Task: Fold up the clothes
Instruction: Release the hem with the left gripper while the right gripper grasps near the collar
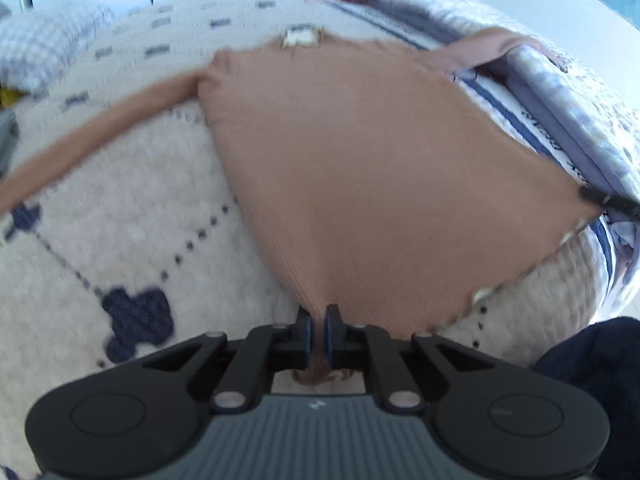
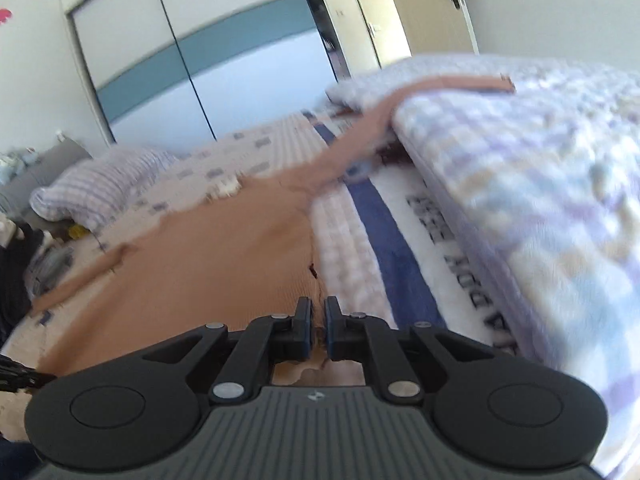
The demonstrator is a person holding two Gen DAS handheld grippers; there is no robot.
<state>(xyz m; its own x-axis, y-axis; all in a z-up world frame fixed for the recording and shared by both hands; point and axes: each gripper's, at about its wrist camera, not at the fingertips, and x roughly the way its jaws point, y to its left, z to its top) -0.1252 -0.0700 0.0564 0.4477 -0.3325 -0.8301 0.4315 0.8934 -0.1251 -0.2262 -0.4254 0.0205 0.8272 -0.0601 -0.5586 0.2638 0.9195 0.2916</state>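
A tan ribbed long-sleeved top (image 1: 360,168) lies spread across the middle of the left wrist view, on a cream quilted bedspread (image 1: 120,208) with dark blue cross shapes and dotted lines. At the bottom centre of that view the left gripper (image 1: 318,316) has its fingers nearly closed, pinching a bunched corner of the top's hem between the pads; cloth pokes out behind them. One sleeve (image 1: 100,120) trails away to the left edge of the frame, and the other runs to the upper right over a folded blue-and-white blanket (image 1: 560,128). A small white label (image 1: 300,36) sits at the neckline near the top centre. At the right edge, the tip of the other gripper meets the far hem corner.

In the right wrist view the right gripper (image 2: 318,312) is at the bottom centre, its fingers likewise drawn almost together on the edge of the same top, which stretches away to the centre left. A checked pillow (image 2: 100,188) lies at the left, a sliding wardrobe (image 2: 180,60) stands in the upper left, and a door (image 2: 432,12) shows at the upper right.
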